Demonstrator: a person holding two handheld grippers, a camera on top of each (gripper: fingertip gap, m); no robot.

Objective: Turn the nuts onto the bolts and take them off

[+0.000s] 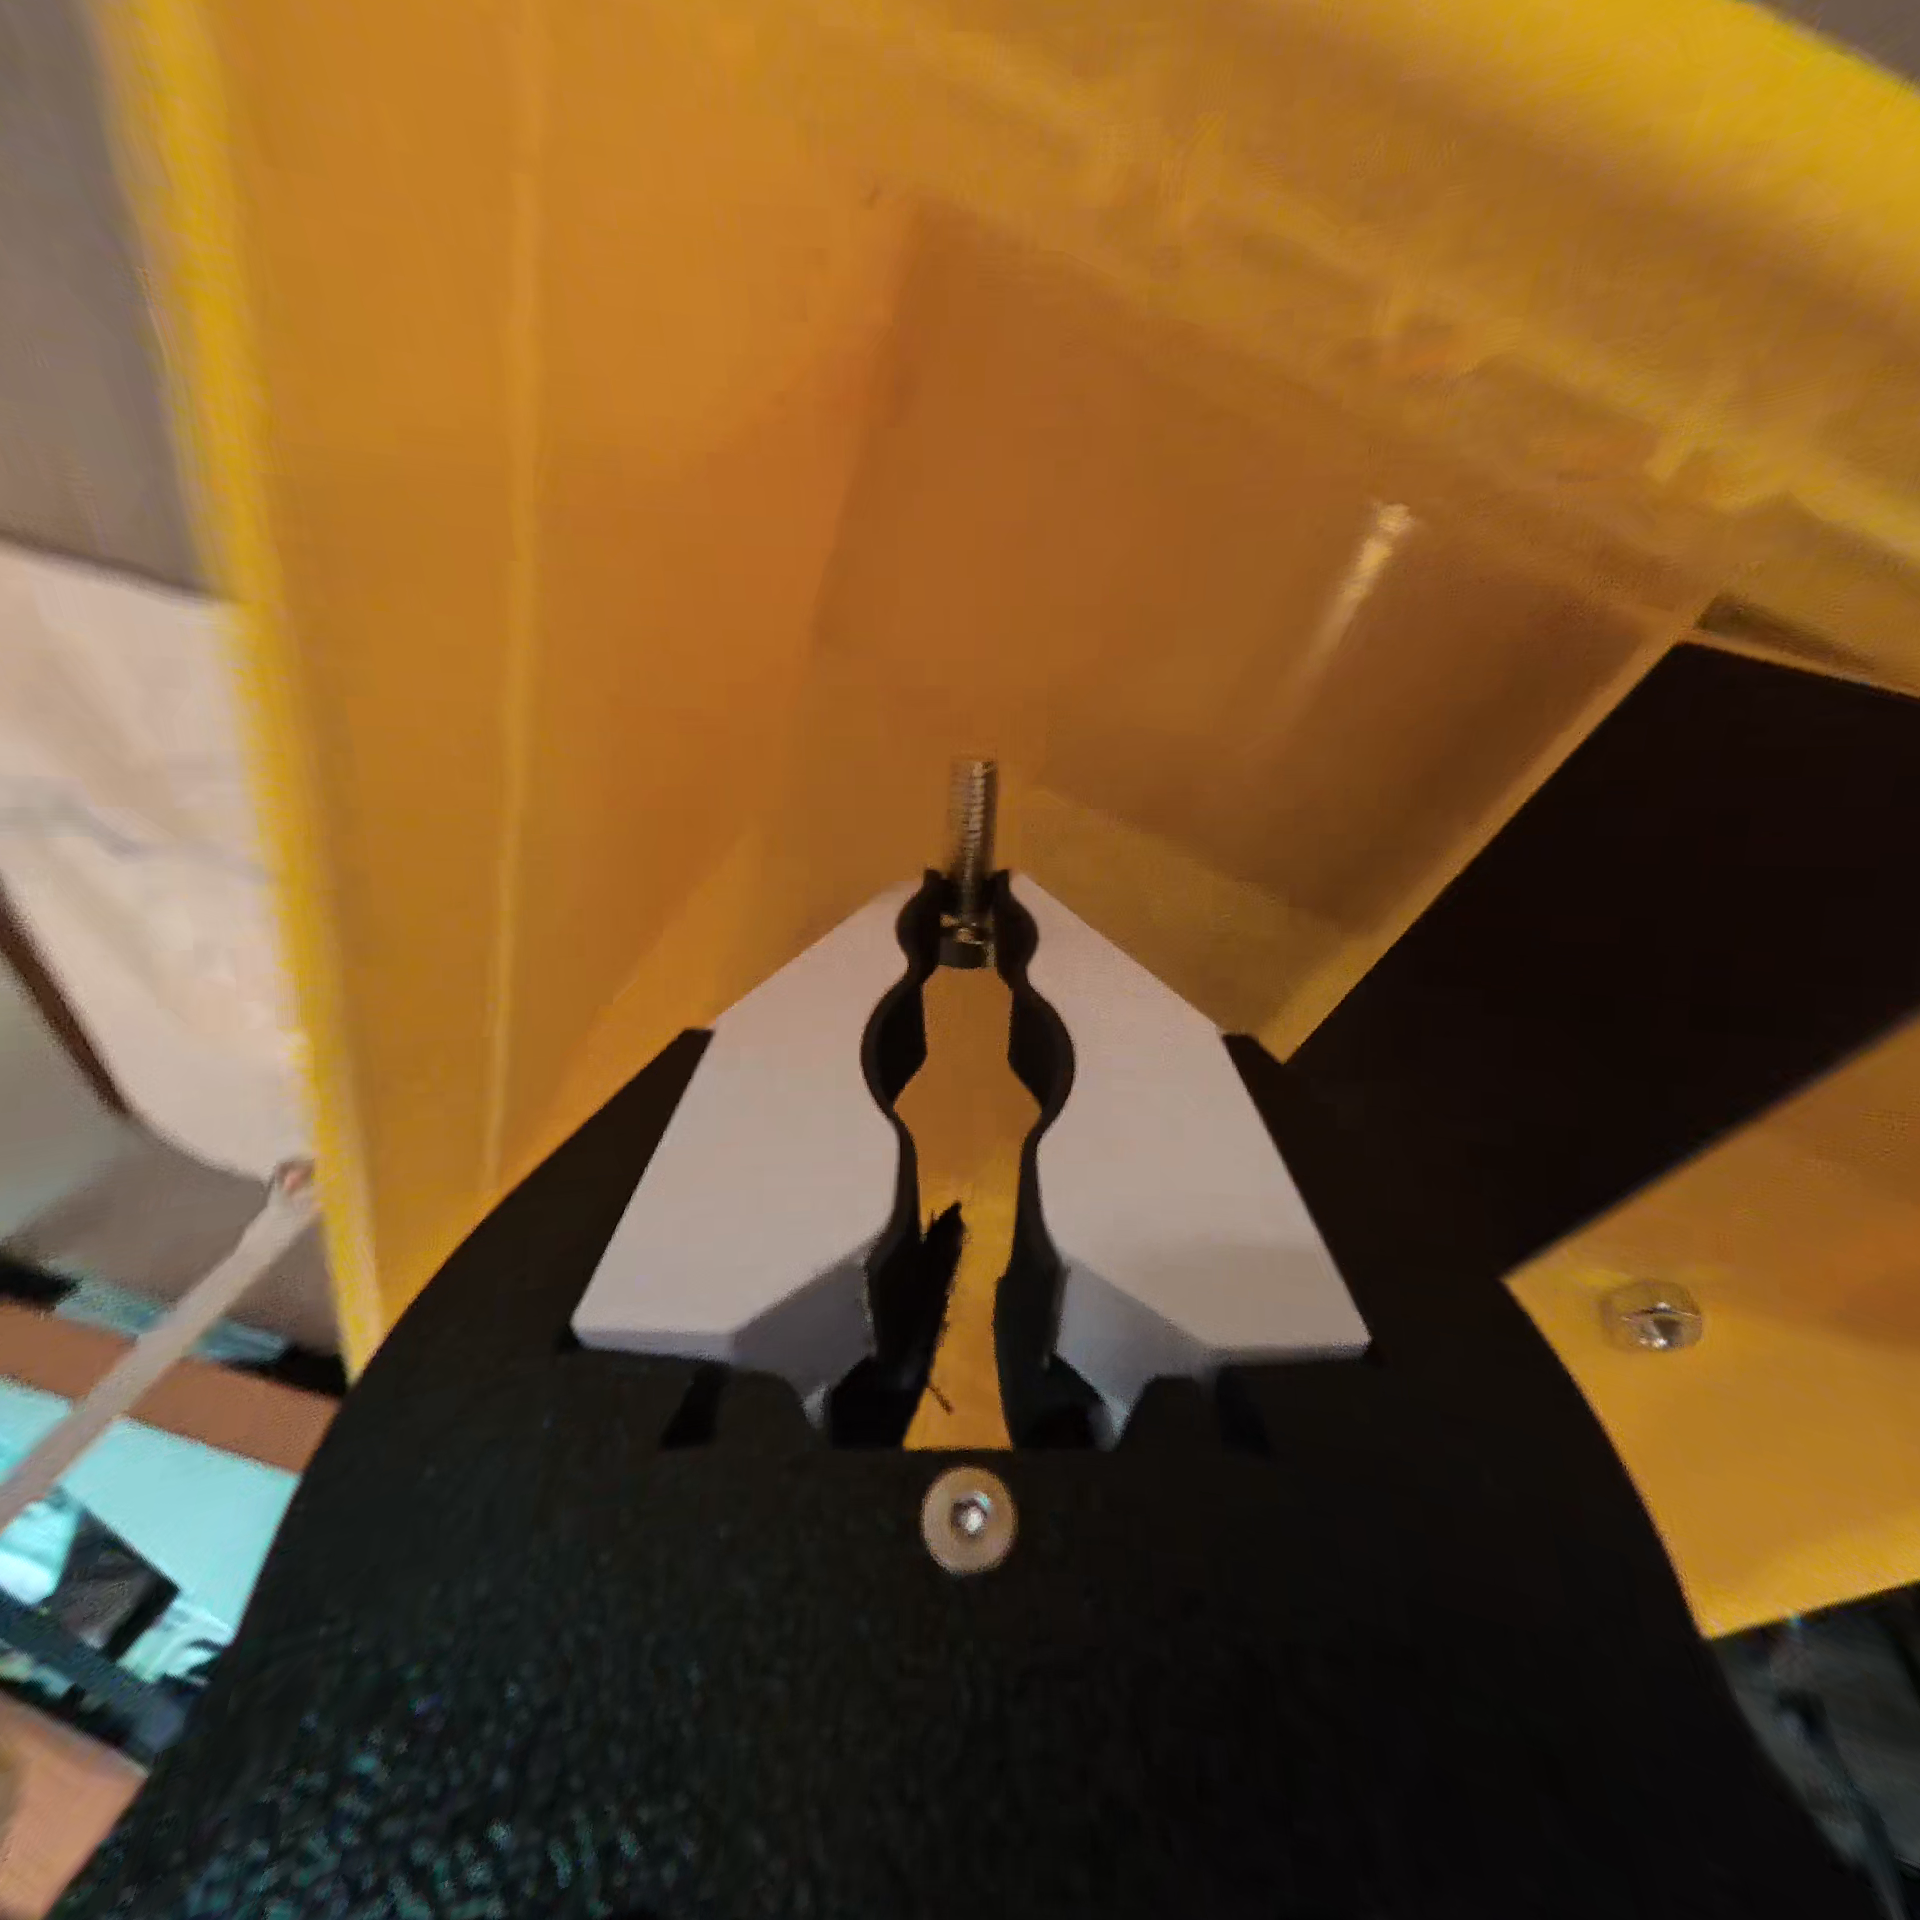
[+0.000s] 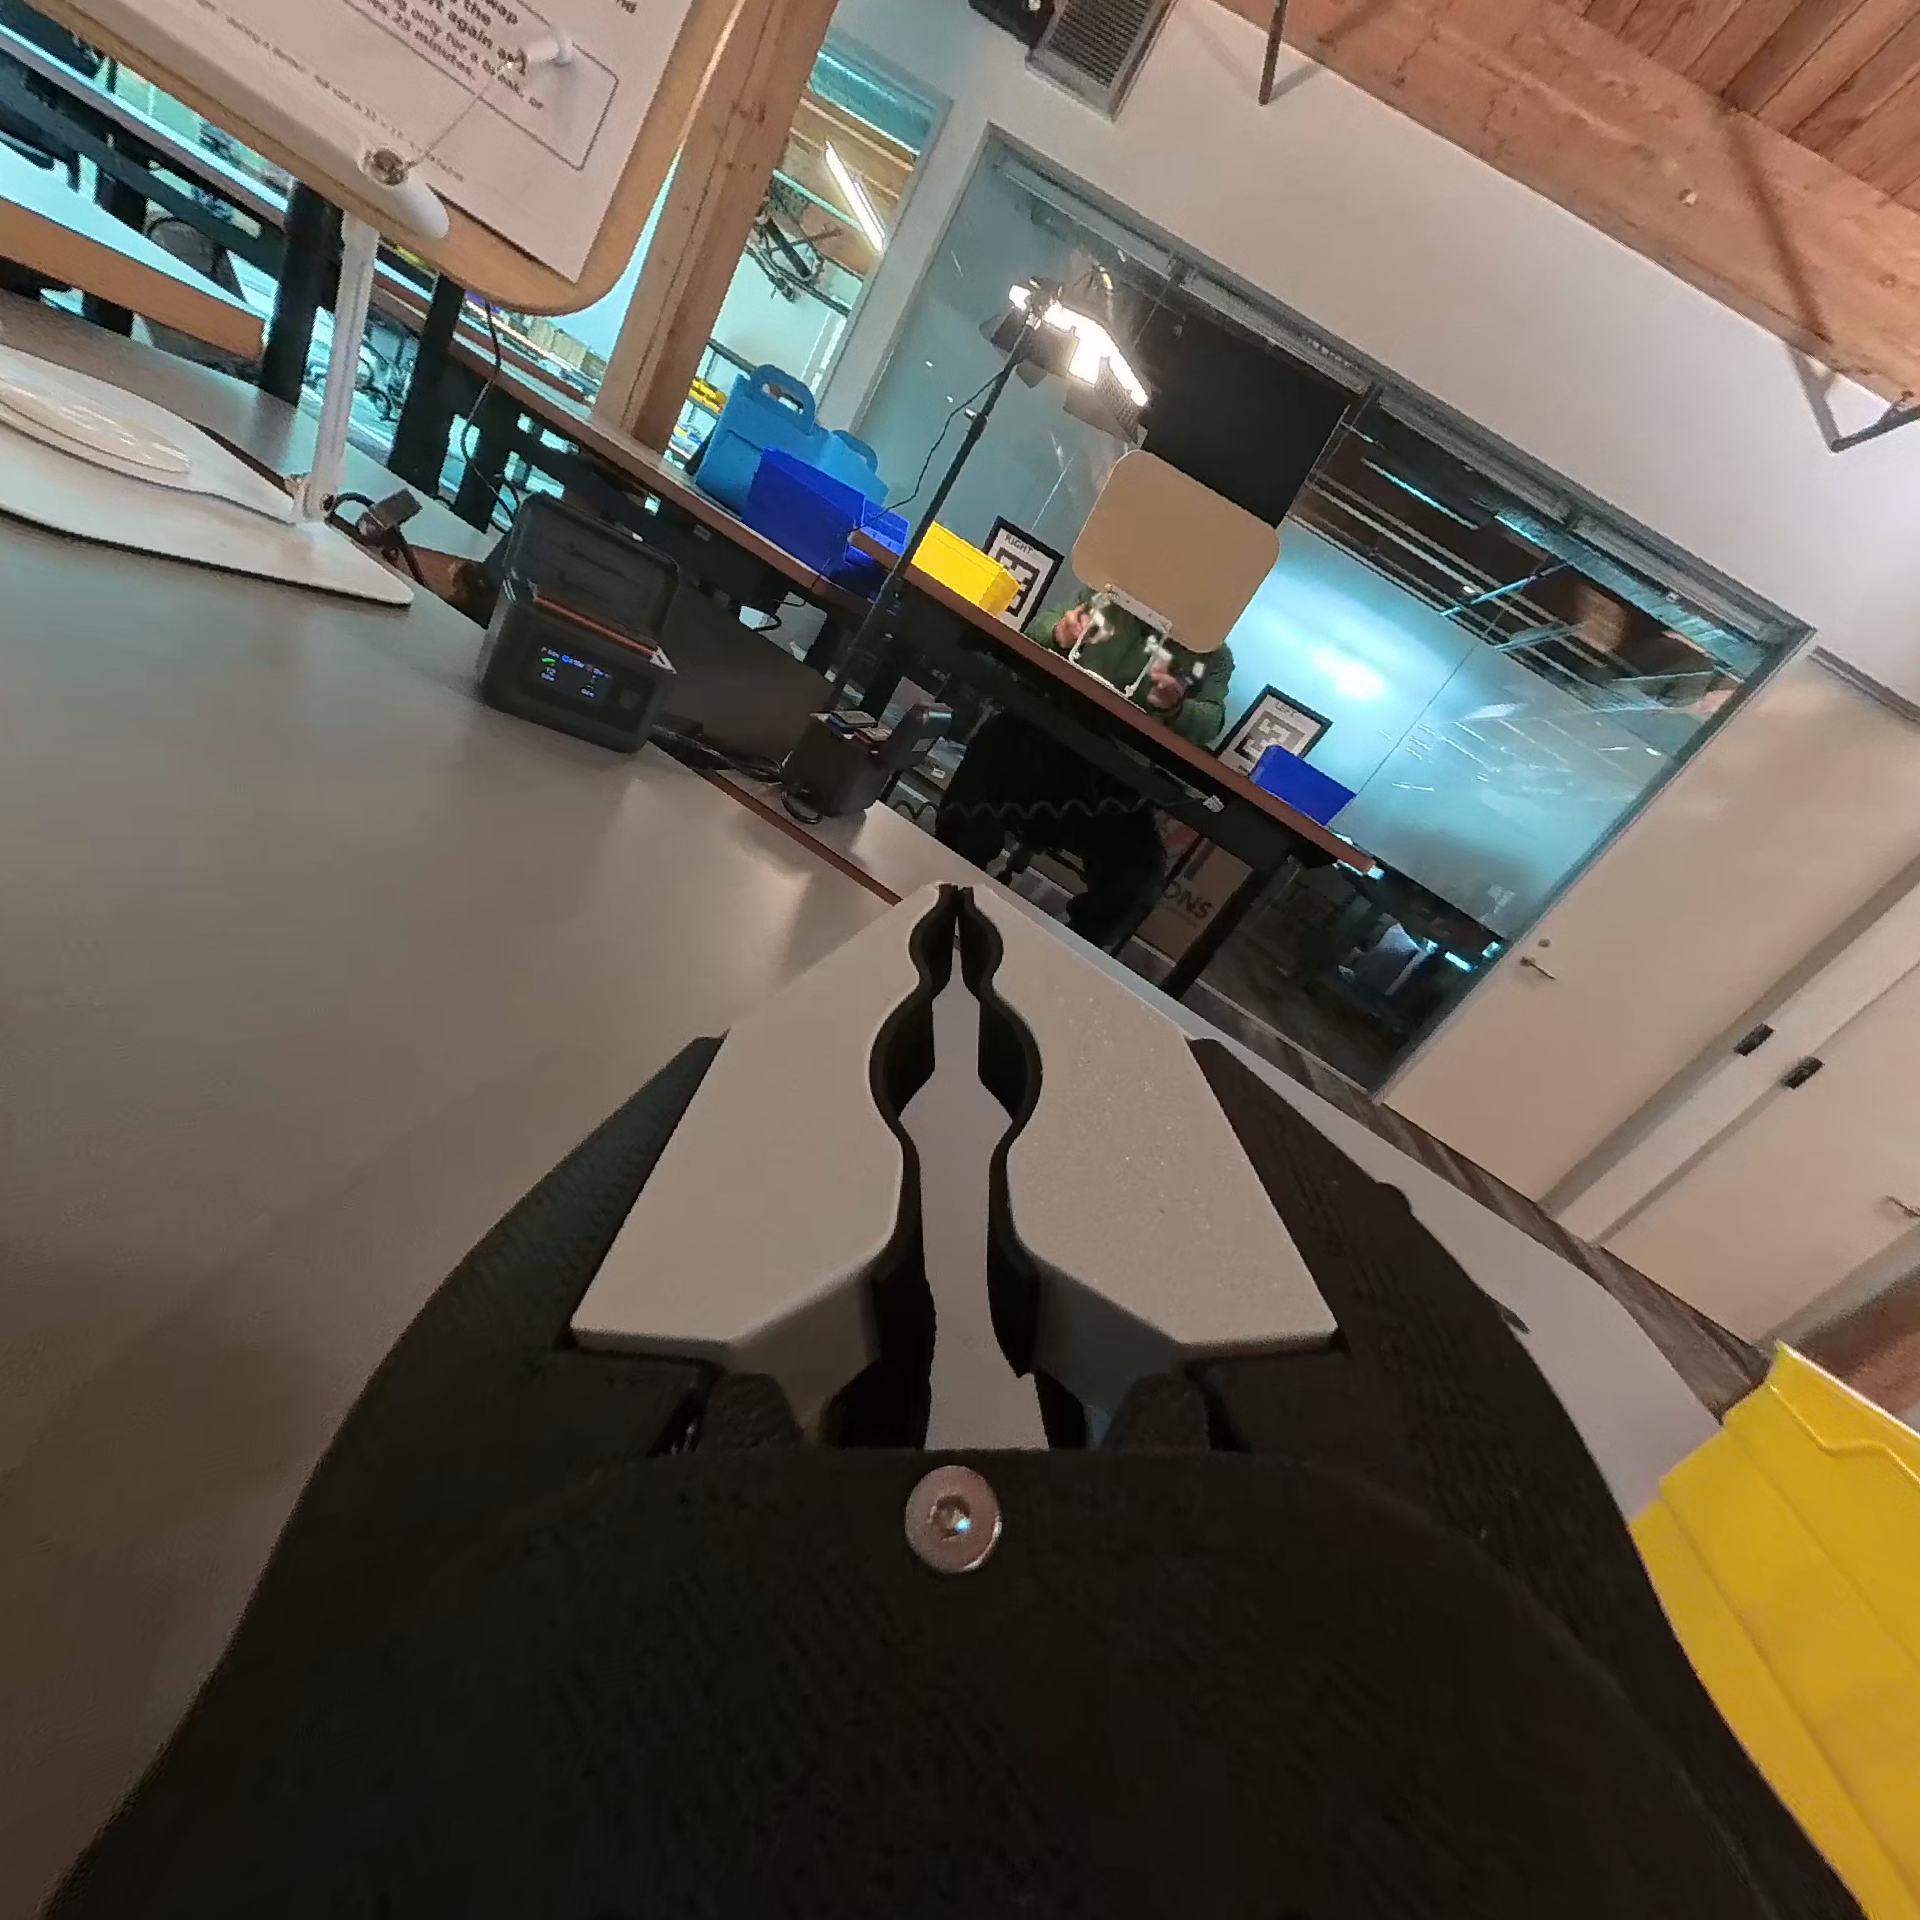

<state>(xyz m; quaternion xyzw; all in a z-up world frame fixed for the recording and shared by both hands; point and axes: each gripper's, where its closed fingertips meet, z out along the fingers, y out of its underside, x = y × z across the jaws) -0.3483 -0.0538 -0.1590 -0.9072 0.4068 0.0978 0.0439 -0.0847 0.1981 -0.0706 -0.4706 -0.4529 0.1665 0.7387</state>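
One bolt [image 1: 970, 831] (threads forward) in left hand-held gripper [image 1: 966, 914].

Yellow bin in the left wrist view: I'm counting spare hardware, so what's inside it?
The left gripper holds a bolt by its head over the yellow bin. A nut lies on a yellow surface at the right. The gripper body hides the rest.

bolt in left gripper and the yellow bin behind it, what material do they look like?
Bolt: looks like bright metal, probably plain or plated steel; silvery shine and visible threads. Left gripper is shut on its head end.
Yellow bin: likely moulded plastic; uniform colour, smooth semi-gloss walls with soft highlights. Blur leaves the finish uncertain.
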